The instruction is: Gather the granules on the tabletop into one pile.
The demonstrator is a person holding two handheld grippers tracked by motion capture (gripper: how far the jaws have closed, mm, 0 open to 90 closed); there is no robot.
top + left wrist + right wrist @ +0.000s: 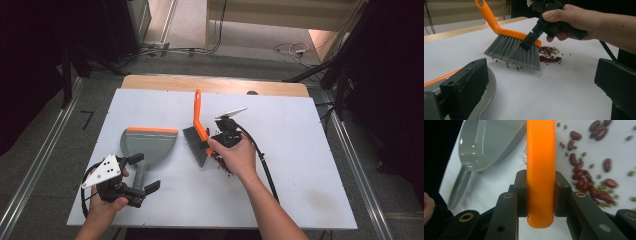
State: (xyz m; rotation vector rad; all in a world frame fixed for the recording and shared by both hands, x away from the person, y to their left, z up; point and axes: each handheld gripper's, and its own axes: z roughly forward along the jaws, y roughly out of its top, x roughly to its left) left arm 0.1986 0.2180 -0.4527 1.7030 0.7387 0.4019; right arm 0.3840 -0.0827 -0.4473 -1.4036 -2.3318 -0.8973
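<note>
In the right gripper view the brush runs off the top edge, its bristles hidden beneath its own orange back. Beside the brush, the dustpan is cut by the top edge too. In the high view, the beans beside the brush are too small to tell apart, partly covered by the right hand.

My counter wears a white sheet, with bare wood along its far edge. Grey floor surrounds it, metal rails running down both sides. Cables lie beyond the far edge. Dark stands flank the far corners.
</note>
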